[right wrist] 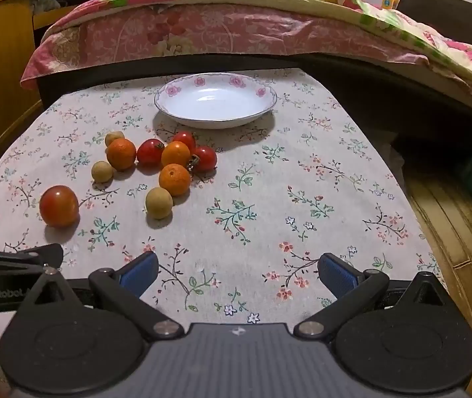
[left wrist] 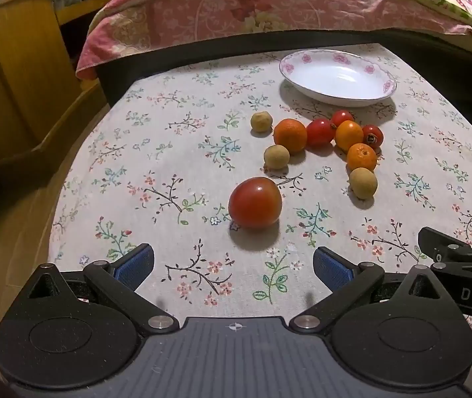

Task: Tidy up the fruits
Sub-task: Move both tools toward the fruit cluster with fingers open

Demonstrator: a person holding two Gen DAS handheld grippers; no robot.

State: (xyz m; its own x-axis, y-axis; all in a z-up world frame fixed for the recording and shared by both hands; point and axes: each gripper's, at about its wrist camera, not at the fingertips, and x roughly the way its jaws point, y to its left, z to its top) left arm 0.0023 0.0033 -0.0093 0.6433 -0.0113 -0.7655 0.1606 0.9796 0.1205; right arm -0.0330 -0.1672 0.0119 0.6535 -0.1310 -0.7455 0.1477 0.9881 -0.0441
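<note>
Both my grippers, left gripper (left wrist: 233,265) and right gripper (right wrist: 238,273), fingers spread, empty. Big tomato (left wrist: 255,203) alone, well short of plate (left wrist: 337,96): soft, smooth, bruisable. Pinch gently across widest middle.

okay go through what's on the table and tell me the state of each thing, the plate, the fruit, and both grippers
Plate: upright, nothing in it.
Big tomato: on the cloth, apart from the cluster.
Other fruit: loose on the cloth beside the plate, none in it.
Left gripper: open, holding nothing.
Right gripper: open, holding nothing.
</note>
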